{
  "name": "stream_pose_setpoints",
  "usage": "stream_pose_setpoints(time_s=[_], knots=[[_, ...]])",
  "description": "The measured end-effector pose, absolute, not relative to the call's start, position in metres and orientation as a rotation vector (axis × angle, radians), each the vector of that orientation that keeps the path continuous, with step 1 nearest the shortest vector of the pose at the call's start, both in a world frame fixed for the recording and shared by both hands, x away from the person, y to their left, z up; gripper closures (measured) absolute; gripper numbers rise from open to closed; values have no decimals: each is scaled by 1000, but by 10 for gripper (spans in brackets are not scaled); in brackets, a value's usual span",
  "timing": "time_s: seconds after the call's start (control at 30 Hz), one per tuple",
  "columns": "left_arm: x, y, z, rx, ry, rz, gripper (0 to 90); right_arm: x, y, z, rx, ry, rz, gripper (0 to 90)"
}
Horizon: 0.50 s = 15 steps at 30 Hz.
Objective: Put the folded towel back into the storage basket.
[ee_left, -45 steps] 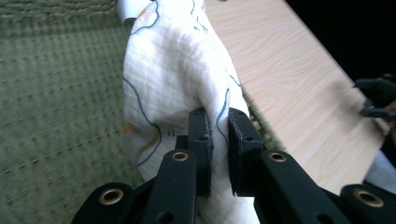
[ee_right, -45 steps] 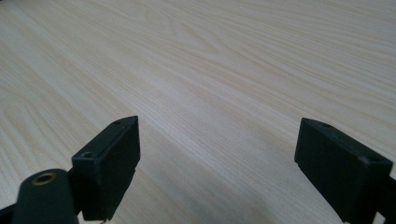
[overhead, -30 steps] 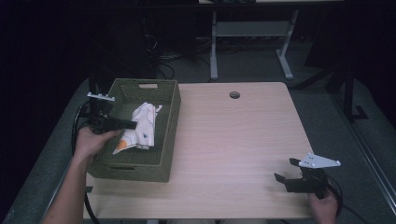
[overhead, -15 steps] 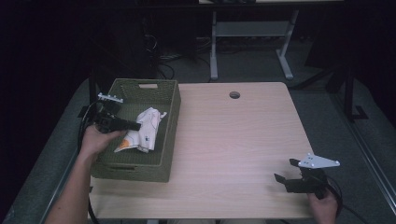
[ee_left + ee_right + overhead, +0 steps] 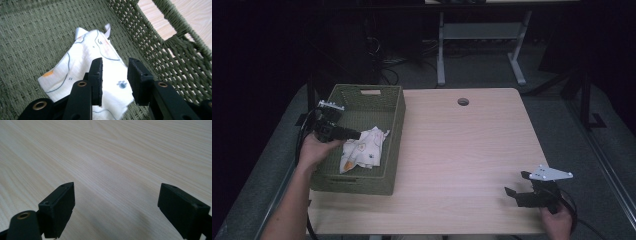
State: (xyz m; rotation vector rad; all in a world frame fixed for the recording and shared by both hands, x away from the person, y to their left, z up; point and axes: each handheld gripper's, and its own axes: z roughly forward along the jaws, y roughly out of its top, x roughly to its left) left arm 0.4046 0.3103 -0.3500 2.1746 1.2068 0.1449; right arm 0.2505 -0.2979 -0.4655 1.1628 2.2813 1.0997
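— Counted on the table point(image 5: 462, 150)?
— 1 green woven basket point(image 5: 393, 125) at the left side, 1 white printed cloth point(image 5: 362, 152) lying crumpled on its floor, near the right wall. Also 1 round hole point(image 5: 463, 101) in the tabletop near the far edge.

— And the cloth up close?
— Seen in the left gripper view as white cloth point(image 5: 85, 60) with blue outlines, 1 orange patch and 1 small blue paw print, flat on the weave.

— Left gripper point(image 5: 113, 75)?
— Inside the basket, just above the cloth, 2 fingers point(image 5: 96, 77) parted with a gap between, nothing clamped.

— Right gripper point(image 5: 516, 186)?
— Well apart, at the near right corner of the table, 2 fingers point(image 5: 60, 205) spread wide over bare wood, gripping nothing.
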Motion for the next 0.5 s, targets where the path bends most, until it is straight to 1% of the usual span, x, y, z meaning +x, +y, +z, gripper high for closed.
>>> stream_pose_setpoints(time_s=[0.37,0.5], knots=[[397,308,-349,2181,1189,125,661,249,-296,-464,1155,2283,1105,138],[395,306,-347,2150,1186,110,649,250,-296,-465,1156,2284,1101,138]])
